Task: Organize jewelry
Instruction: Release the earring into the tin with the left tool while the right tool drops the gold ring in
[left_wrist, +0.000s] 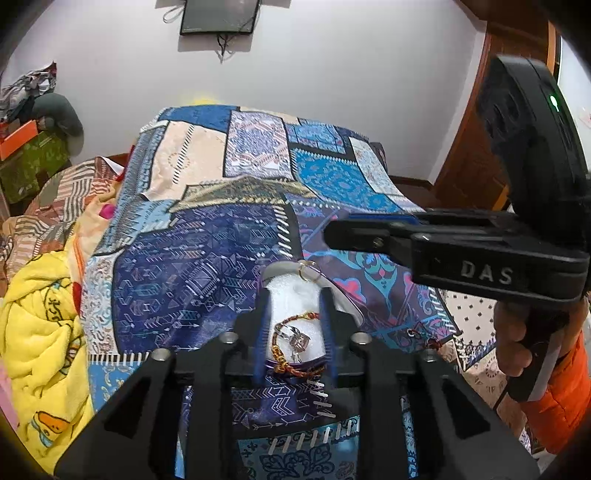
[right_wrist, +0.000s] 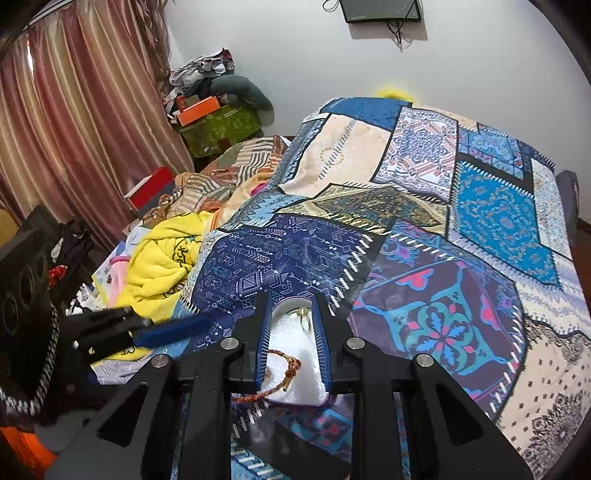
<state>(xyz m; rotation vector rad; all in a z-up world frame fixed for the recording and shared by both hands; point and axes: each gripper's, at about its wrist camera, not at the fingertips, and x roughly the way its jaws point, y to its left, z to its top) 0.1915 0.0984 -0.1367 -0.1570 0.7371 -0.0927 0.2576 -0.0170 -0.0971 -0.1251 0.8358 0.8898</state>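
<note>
Left wrist view: a small box (left_wrist: 295, 295) lined with white foam is seen lying on the bed (left_wrist: 207, 258), framed between the fingers of the left gripper (left_wrist: 295, 354), whose jaws stand either side of the box walls and seem closed on it, though contact is not plain. Inside the box a braided bracelet (left_wrist: 284, 363) and a silver charm (left_wrist: 297, 341) are seen; a gold ring (left_wrist: 306, 271) sits at its far rim. In the right wrist view the same box (right_wrist: 295, 354) appears between the fingers of the right gripper (right_wrist: 293, 349), which in the left view (left_wrist: 332, 236) is shown apart from the box, narrowly parted and empty. The step is judged to be steadying the box while pieces are placed; next, the ring would need a fine pinch. The box's near edge is hidden by the gripper bodies, and the charm's form cannot be made out.
</note>
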